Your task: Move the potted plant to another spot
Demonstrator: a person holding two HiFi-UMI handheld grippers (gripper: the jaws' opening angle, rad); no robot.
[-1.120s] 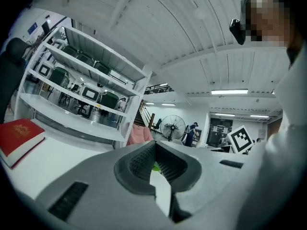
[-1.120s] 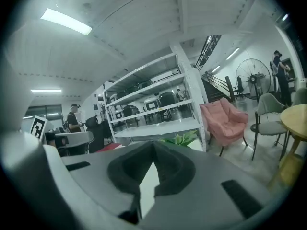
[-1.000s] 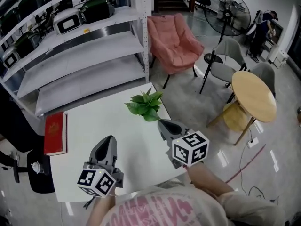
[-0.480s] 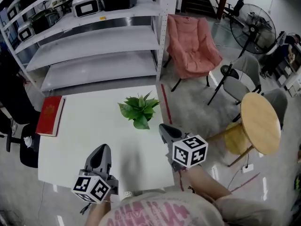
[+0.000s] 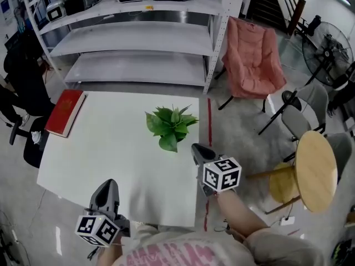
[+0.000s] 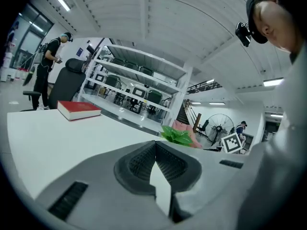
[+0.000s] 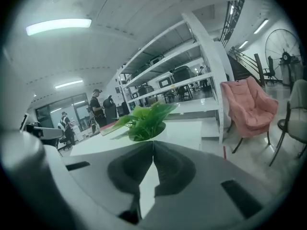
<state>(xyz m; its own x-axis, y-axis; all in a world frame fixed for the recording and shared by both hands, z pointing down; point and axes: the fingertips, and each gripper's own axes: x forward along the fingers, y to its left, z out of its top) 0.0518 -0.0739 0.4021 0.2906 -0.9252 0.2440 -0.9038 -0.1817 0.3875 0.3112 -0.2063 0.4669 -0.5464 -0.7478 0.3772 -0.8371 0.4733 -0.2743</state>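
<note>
1. Jaws of the right tool [image 5: 198,148] are pressed flat together with nothing between them, as the right gripper view [image 7: 153,143] shows. In the head view it sits just below centre, over the right edge of the desk [image 5: 100,148], pointing up the frame.
2. The left tool [image 5: 109,183] is at the lower left of the head view, by the desk's near edge. Its jaws meet at the tips and grip nothing [image 6: 155,143].
3. The potted plant [image 5: 171,125] stands on the desk at frame centre, near the right edge, just beyond the right tool's tip and apart from it. It appears straight ahead above the jaws in the right gripper view [image 7: 144,121], and right of centre in the left gripper view [image 6: 178,135].
4. A red book [image 5: 65,112] lies at the desk's upper-left corner, well apart from the plant.
5. Off the desk, metal shelving [image 5: 138,37] spans the top of the frame. A pink chair [image 5: 252,57] stands at the upper right and a round wooden table [image 5: 316,169] at the right edge.
</note>
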